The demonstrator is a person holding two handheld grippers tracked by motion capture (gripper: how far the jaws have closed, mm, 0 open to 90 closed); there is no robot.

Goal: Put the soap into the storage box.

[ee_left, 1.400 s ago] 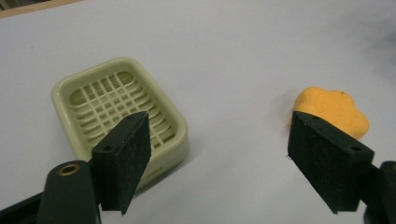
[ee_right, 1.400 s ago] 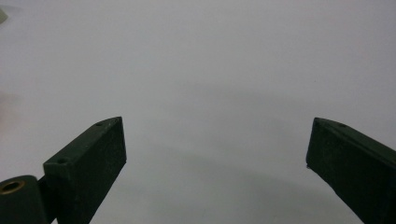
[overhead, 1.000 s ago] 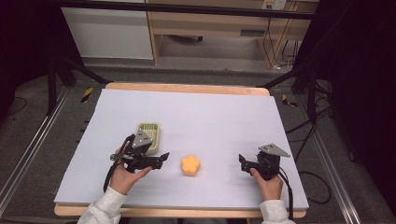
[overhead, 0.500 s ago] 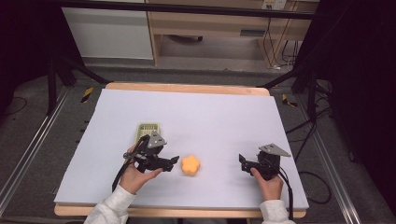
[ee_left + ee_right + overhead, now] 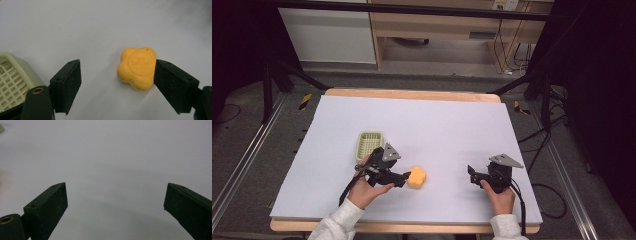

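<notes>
While L gripper (image 5: 117, 75) stands spread wide, orange flower-shaped soap (image 5: 137, 68) lies on white table (image 5: 452, 125) betw. its jaws, touching one jaw, well off the other. R gripper (image 5: 472, 173) also spread, holding nothing.

Table (image 5: 452, 125) with a pale lavender top and wooden edge

An orange flower-shaped soap (image 5: 416, 177) lies flat at the left claw (image 5: 404, 177) tips; a pale green slotted tray (image 5: 368, 144) sits just behind that claw.
</notes>
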